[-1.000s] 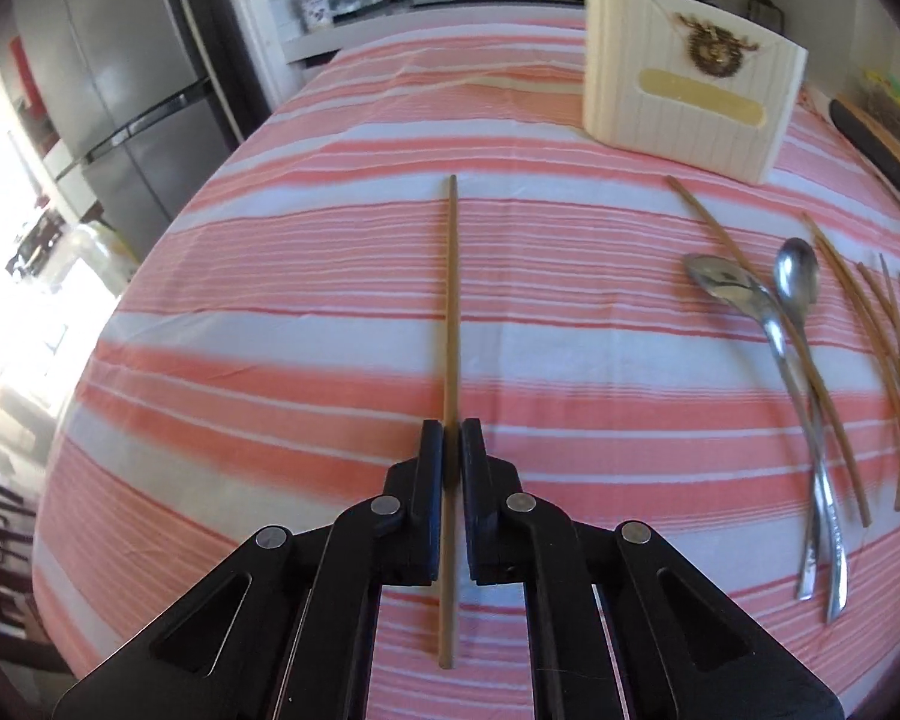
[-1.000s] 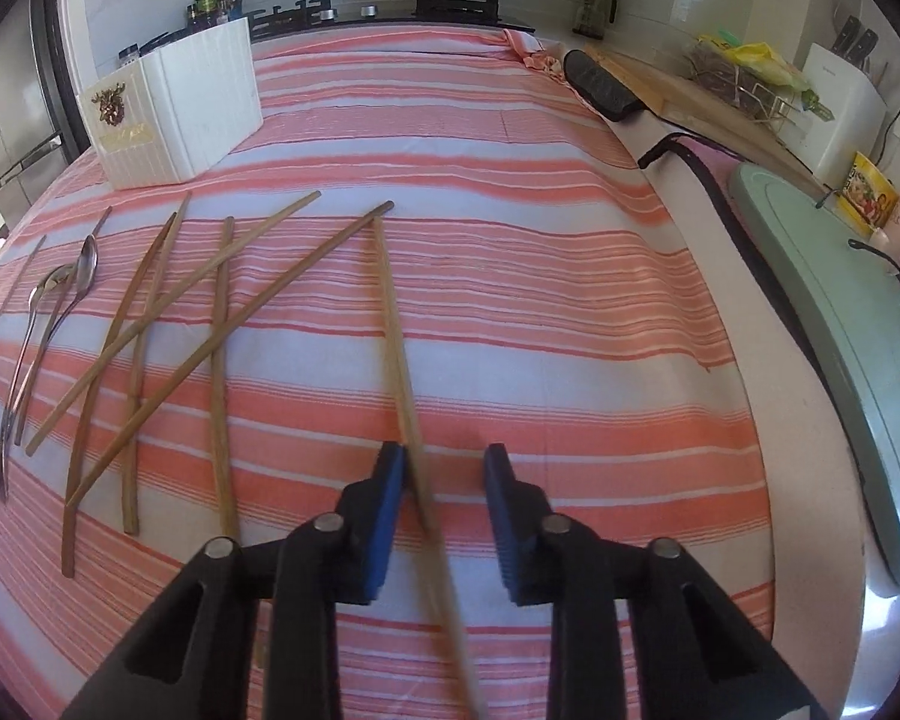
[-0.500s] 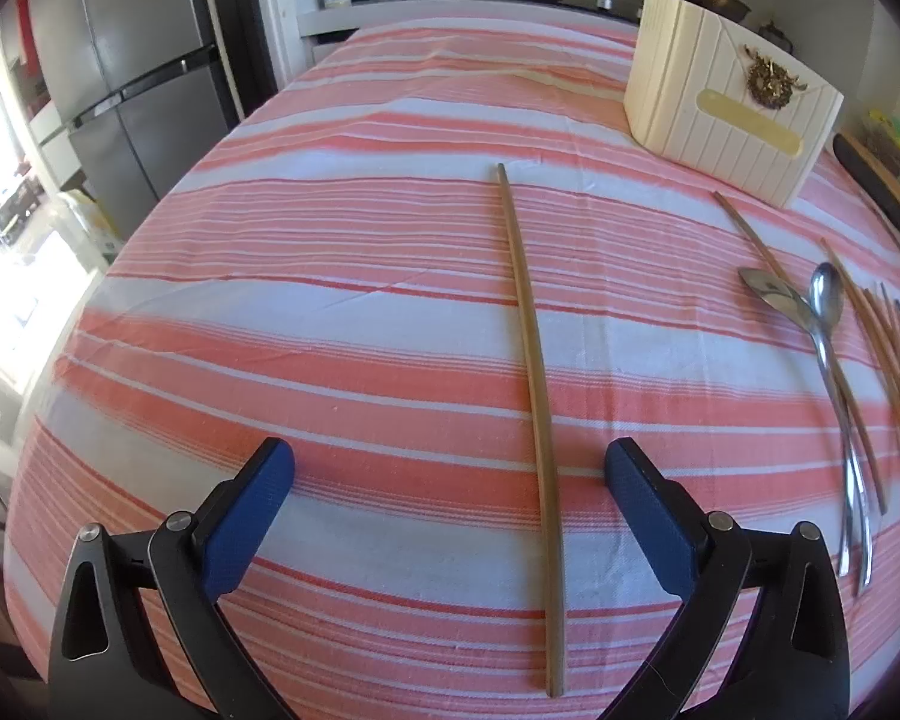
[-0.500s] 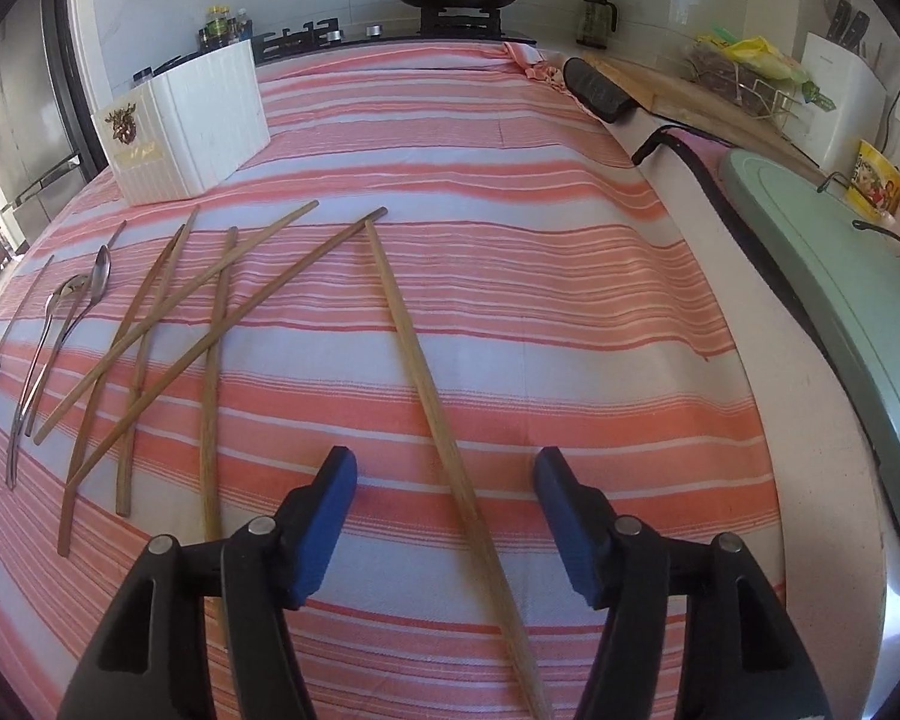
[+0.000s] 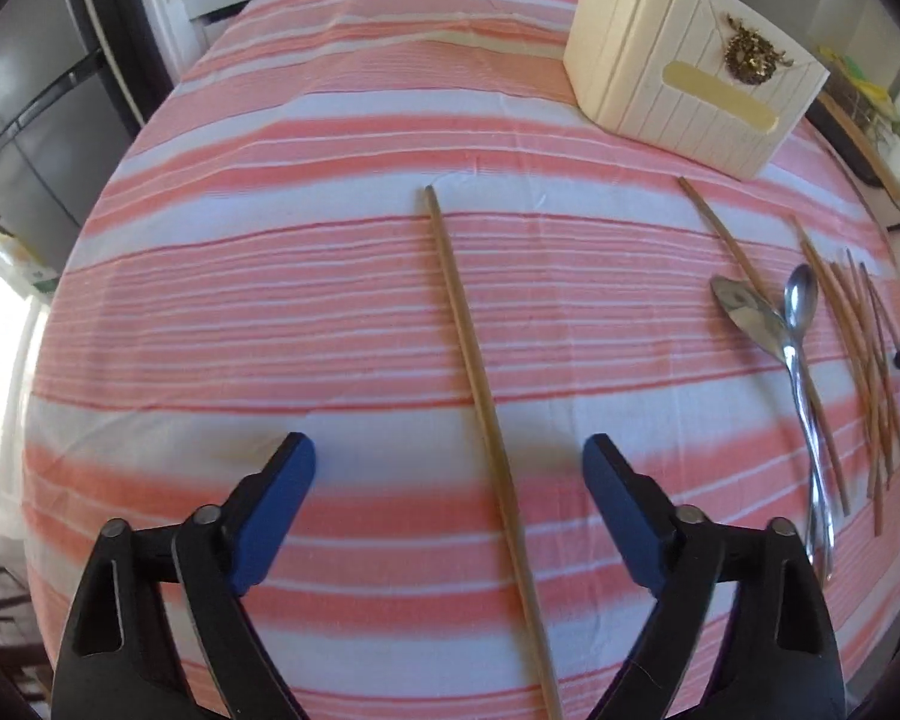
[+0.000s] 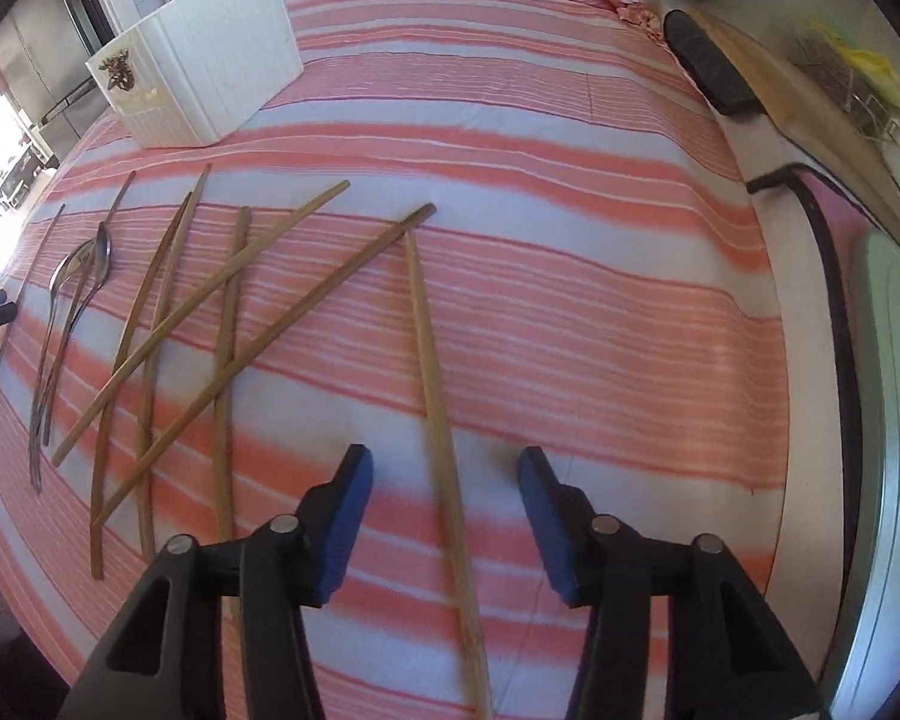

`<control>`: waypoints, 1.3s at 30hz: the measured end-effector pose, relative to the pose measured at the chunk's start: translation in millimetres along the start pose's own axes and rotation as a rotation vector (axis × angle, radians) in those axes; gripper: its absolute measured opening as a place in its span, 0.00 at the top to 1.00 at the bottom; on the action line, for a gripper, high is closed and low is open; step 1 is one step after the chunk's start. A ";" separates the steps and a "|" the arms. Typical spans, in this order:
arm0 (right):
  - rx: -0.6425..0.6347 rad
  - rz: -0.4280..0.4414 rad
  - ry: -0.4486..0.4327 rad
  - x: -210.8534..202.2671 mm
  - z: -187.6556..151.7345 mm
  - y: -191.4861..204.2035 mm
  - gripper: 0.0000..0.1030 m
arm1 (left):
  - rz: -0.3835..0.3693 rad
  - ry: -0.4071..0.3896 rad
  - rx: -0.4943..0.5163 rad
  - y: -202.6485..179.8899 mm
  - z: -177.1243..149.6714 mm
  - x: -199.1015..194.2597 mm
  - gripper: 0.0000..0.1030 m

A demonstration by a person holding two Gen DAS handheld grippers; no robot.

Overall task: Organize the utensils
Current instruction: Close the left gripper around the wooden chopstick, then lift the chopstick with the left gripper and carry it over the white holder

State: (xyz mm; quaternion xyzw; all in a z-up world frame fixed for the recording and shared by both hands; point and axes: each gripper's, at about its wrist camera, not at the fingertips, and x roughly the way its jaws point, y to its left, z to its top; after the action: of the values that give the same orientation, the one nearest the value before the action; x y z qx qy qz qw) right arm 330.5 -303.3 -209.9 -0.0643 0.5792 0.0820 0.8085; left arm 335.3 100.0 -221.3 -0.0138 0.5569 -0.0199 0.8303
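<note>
A single wooden chopstick (image 5: 480, 396) lies on the striped cloth, running away from my left gripper (image 5: 450, 462), which is open and empty above its near part. Another chopstick (image 6: 438, 408) lies between the open jaws of my right gripper (image 6: 444, 468), also empty. Several more chopsticks (image 6: 222, 324) lie fanned to its left, with two metal spoons (image 6: 84, 276) beyond them. The spoons (image 5: 780, 324) and chopsticks (image 5: 864, 348) also show at the right of the left wrist view. A white ribbed utensil holder (image 5: 684, 60) stands at the back; it also shows in the right wrist view (image 6: 204, 78).
The table's striped cloth (image 6: 570, 240) drops off at the right edge, beside a pale green surface (image 6: 894, 420). A dark oblong object (image 6: 708, 72) and a wooden board (image 6: 810, 114) lie at the far right. A fridge (image 5: 36, 120) stands at the left.
Both grippers opened and let go of their chopsticks, which now lie on the cloth. Both grippers have moved slightly closer over the table.
</note>
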 end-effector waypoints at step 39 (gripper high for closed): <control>-0.024 0.101 -0.703 -243.6 80.5 71.6 0.94 | -0.285 -0.595 0.033 -31.5 101.4 -242.6 0.97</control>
State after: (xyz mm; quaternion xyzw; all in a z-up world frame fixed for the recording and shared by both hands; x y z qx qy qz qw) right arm 313.3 -231.5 46.0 -0.0129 0.2669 0.1461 0.9525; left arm 336.6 80.3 42.8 -0.0834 0.2818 -0.1397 0.9456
